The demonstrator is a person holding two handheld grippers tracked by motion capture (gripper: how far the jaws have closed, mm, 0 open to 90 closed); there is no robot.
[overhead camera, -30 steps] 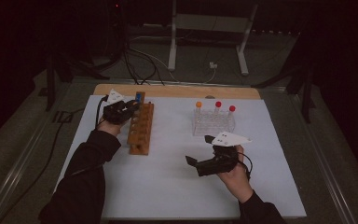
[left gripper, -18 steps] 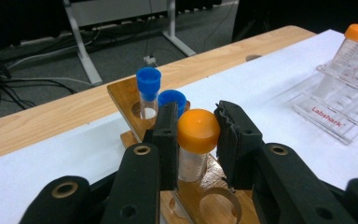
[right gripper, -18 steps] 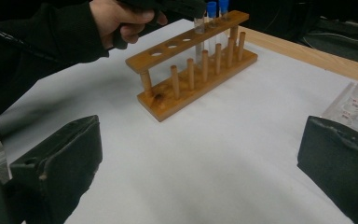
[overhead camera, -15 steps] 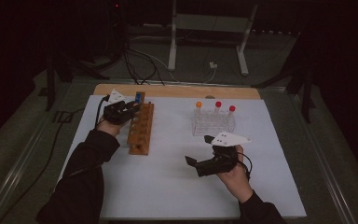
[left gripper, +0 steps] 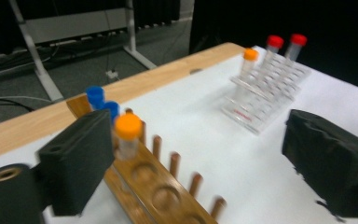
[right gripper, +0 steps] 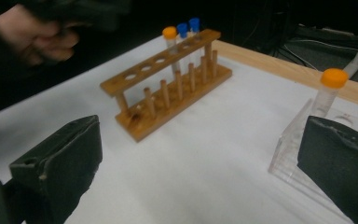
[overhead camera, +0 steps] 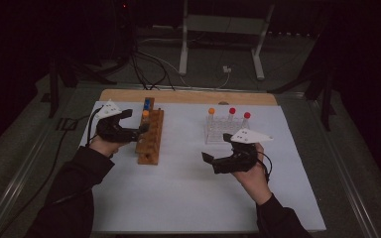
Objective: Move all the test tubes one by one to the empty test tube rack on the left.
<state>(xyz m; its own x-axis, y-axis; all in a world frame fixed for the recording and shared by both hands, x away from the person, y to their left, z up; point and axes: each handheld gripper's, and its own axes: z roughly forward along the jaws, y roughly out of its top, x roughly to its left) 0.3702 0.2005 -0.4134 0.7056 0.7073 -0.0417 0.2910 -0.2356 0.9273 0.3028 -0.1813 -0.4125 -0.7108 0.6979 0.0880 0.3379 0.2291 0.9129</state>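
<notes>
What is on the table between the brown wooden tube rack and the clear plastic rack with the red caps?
Nothing: between the brown wooden tube rack and the clear plastic rack lies bare white table cover, seen in the high view.

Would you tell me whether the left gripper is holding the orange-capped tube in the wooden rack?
No: the left gripper has its jaws wide apart, and the orange-capped tube stands free in the wooden rack.

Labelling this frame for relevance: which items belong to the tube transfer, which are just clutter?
In the job:
wooden rack
orange-capped tube standing in it, left gripper open beside it
two blue-capped tubes
clear rack with one orange and two red tubes
right gripper, open

Lying about:
metal stand
floor cables
</notes>
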